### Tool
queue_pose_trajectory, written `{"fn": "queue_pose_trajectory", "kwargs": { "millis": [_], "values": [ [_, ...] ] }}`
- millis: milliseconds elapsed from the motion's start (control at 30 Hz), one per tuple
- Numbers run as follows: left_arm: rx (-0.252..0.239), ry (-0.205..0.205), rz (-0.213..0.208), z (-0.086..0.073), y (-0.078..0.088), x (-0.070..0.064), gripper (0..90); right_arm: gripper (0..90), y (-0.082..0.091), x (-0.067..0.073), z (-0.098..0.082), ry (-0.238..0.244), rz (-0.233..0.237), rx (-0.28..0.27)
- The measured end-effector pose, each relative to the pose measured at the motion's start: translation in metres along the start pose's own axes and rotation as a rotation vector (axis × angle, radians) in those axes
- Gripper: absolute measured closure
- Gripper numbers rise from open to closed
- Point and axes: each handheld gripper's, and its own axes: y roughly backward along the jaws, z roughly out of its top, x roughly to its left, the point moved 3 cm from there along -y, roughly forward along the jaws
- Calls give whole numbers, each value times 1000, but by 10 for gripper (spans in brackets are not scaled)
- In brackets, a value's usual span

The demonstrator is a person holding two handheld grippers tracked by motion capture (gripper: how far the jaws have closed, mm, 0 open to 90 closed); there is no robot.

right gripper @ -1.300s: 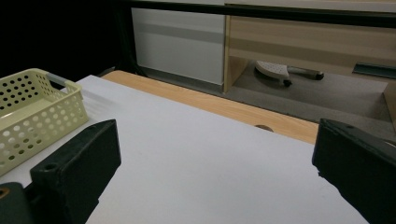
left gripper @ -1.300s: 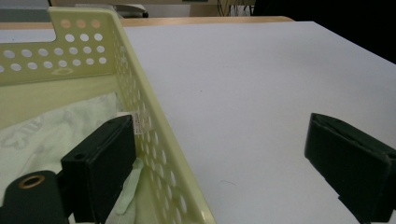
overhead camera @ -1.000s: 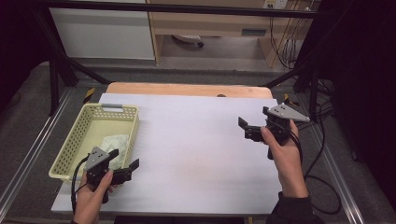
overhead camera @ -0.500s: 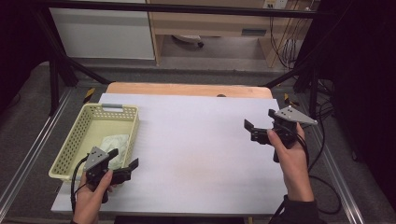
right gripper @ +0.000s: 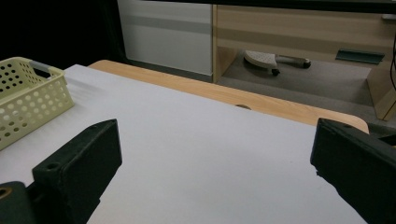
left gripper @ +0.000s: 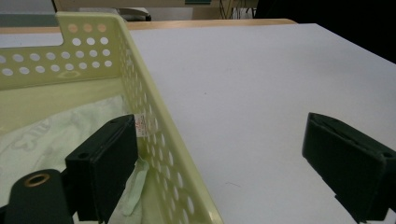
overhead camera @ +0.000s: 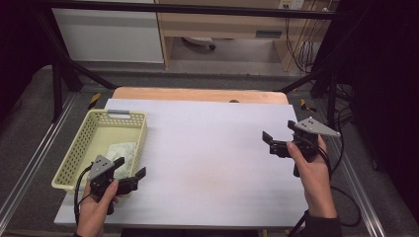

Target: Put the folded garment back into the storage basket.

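From the high view, a white table (overhead camera: 207,163) lies under the camera with a person's two forearms coming in from the bottom edge. At the left sits a pale yellow perforated basket (overhead camera: 81,148), and a crumpled pale green cloth (overhead camera: 121,152) lies inside it, toward its near right corner. The left gripper (overhead camera: 129,174) is held just beside the basket's near right corner, one jaw over the rim and the other over the bare table, the two spread wide with nothing between them. The right gripper (overhead camera: 269,140) hangs over the right side of the table, well apart from the basket, its jaws also spread and empty, pointing left. A strip of wooden tabletop (overhead camera: 197,94) shows along the far edge.

In the left gripper view, the gripper's two black jaws stand far apart. The basket's right wall (left gripper: 156,135) runs between them: the left jaw is inside the basket, just above the cloth (left gripper: 56,140), and the right jaw is over the white table (left gripper: 261,79). Whether the left jaw touches the wall cannot be told.

In the right gripper view, the right gripper's two black jaws stand wide apart above the white table (right gripper: 196,158), gripping nothing. The basket (right gripper: 30,100) sits far off at the left, and the wooden edge (right gripper: 224,95) crosses behind.
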Motion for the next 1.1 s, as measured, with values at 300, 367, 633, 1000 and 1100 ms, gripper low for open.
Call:
{"fn": "queue_pose_trajectory", "kwargs": {
  "millis": [300,367,633,1000,1100],
  "values": [
    [0,4,-1,0,0,0,112,27,8,-5,-3,-20,-13,-7],
    [-1,4,1,0,0,1,113,29,10,-5,-4,-22,-17,-10],
    [-2,4,0,0,1,1,113,37,16,-9,-7,-29,-25,-15],
    [-1,4,-1,0,1,1,113,38,24,-13,-17,-31,-33,4],
    [0,4,0,0,1,1,115,38,25,-14,-21,-29,-36,13]
  ]
}}
